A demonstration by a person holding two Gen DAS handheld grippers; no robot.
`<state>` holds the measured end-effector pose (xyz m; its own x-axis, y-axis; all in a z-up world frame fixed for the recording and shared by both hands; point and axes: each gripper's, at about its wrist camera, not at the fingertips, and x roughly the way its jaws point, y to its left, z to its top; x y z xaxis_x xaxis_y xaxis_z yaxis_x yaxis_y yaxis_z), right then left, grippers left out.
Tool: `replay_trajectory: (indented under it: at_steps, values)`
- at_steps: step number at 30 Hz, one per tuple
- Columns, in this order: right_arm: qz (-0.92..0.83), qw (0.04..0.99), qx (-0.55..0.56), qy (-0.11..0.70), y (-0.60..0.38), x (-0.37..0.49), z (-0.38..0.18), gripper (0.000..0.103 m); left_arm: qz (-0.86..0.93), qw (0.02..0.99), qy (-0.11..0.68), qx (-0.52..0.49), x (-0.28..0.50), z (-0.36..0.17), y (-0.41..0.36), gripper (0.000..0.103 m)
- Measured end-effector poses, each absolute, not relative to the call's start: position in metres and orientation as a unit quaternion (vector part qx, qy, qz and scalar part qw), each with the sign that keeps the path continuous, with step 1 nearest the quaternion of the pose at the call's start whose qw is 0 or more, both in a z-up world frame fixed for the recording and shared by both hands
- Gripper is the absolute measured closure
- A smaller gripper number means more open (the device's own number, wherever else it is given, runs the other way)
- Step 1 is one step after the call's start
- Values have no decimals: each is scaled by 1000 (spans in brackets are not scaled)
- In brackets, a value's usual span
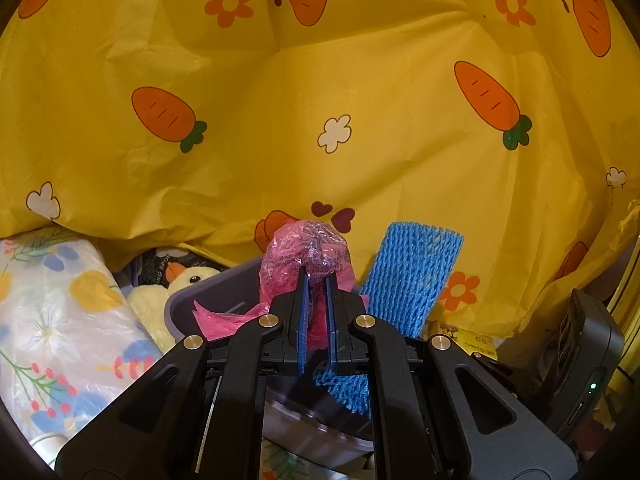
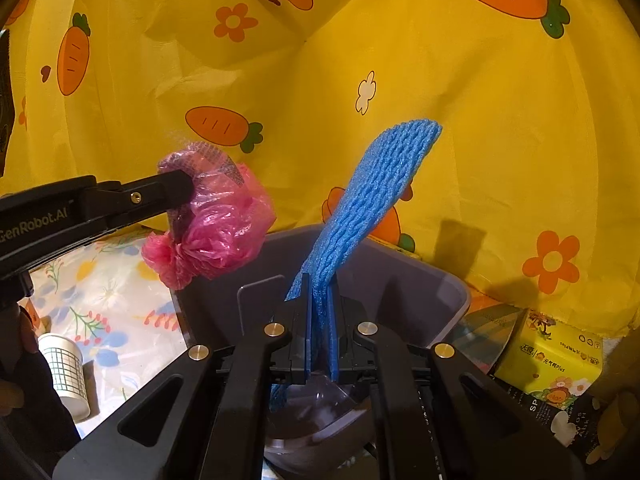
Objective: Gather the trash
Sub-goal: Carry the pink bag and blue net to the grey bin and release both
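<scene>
Your left hand-held gripper [image 1: 316,280] was clamped on the crumpled pink plastic bag [image 1: 306,252], your right hand-held gripper [image 2: 320,292] on the upright blue foam net sleeve [image 2: 372,192]; the grey plastic bin [image 2: 440,280] lay directly below both.

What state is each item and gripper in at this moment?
left gripper: shut on pink plastic bag, held above the bin's edge.
right gripper: shut on blue foam net, upright over the bin.
grey bin: open.
paper cup: upright on the floral sheet.
</scene>
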<state>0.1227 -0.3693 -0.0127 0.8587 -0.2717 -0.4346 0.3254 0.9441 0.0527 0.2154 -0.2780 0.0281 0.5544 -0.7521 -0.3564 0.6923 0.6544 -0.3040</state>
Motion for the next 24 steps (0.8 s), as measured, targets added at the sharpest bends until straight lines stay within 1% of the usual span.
replay_trajectory:
  at_steps: [10,19,21,22,23,24]
  values:
    - [-145,958,80,233,-378,131,-23,95,-418,867,263,-71,227,9,-286,96]
    - [-132,957,91,240,-378,134,-27,95,-411,867,274,-65,230,0,-290,95]
    - [-132,957,93,242,-379,135,-29,95,-409,866,280,-65,231,0,-290,94]
    - [-132,956,95,245,-379,135,-29,89,-408,866,283,-64,231,-1,-290,89]
    - [-133,956,95,245,-379,135,-30,78,-403,868,285,-62,232,-1,-290,77]
    - [-133,956,95,244,-379,135,-30,71,-398,870,286,-61,232,-1,-289,55]
